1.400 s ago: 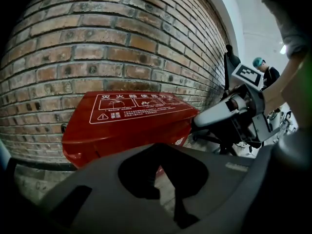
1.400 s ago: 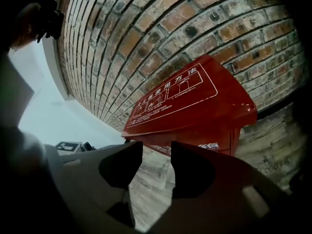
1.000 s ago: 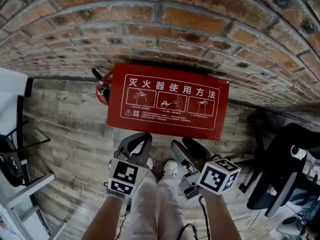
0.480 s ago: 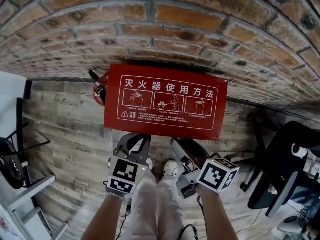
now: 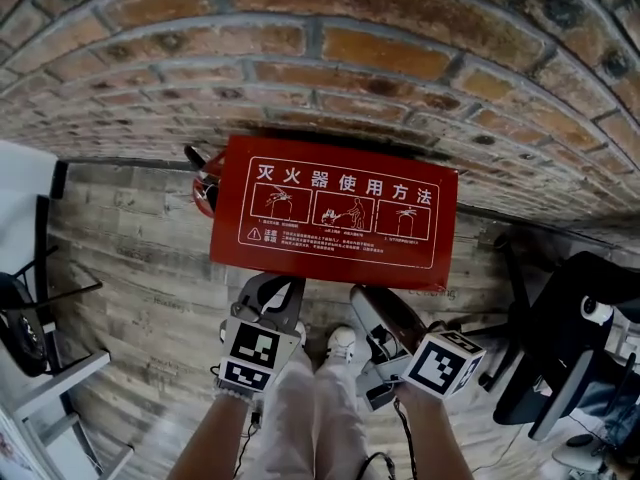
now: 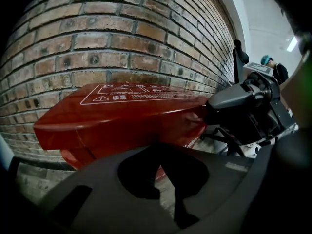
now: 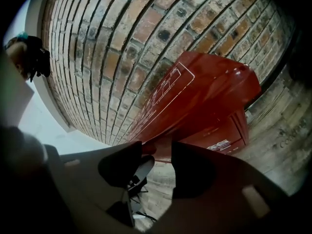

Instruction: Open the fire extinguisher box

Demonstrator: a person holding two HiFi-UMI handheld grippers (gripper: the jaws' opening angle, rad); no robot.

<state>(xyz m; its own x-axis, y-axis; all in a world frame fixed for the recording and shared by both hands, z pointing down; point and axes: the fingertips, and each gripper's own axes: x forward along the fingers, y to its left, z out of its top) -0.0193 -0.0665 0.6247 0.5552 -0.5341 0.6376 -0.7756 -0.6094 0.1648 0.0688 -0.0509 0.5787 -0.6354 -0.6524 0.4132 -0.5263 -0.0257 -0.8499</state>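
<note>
- Fire extinguisher box (image 5: pixel 335 213) stood on the wood-look floor (image 5: pixel 140 268) against the brick wall (image 5: pixel 330 58). Its red lid (image 7: pixel 195 91), printed with white instructions, overhung the body (image 7: pixel 219 140) at the front.
- We held the left gripper (image 5: pixel 272 286) just below the lid's front edge, jaws spread and pinching nothing.
- Our right gripper (image 5: pixel 378 303) sat beside it at the same edge. Its jaws had just been closing but stood apart, with the lid's edge showing in the gap and the pads not pressing on it.
</note>
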